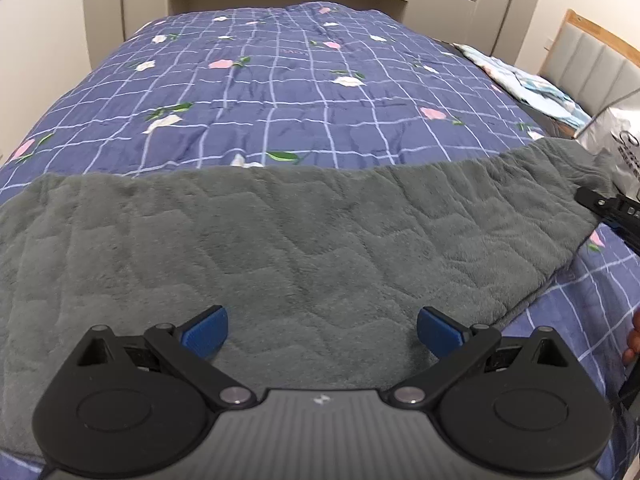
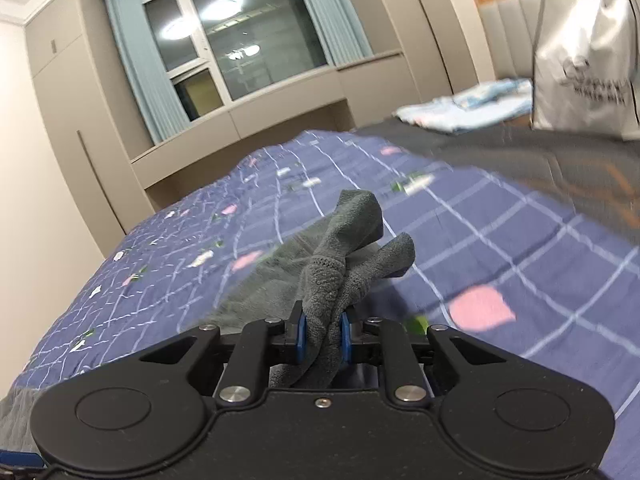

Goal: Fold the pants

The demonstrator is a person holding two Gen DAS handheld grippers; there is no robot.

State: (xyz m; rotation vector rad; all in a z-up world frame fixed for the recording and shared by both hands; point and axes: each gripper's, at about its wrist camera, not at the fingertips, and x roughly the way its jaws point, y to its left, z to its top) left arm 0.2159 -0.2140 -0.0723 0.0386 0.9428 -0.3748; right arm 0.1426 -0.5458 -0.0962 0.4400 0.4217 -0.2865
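Observation:
Grey fleece pants (image 1: 280, 240) lie spread across the near side of the bed, their far edge running from left to right. My left gripper (image 1: 322, 330) hovers just above the fabric near its front edge, its blue pads (image 1: 208, 332) wide apart with nothing between them. In the right wrist view my right gripper (image 2: 323, 336) is shut on a bunched end of the grey pants (image 2: 344, 256), which sticks up between the blue pads. The right gripper's tip (image 1: 600, 202) also shows at the pants' right end in the left wrist view.
A blue checked quilt (image 1: 280, 80) with pink flowers covers the bed. Folded light-blue cloth (image 1: 520, 76) lies at the far right beside a padded headboard (image 1: 592, 56). A white plastic bag (image 2: 584, 64) stands near the right edge. Cabinets and a window (image 2: 248, 40) lie beyond.

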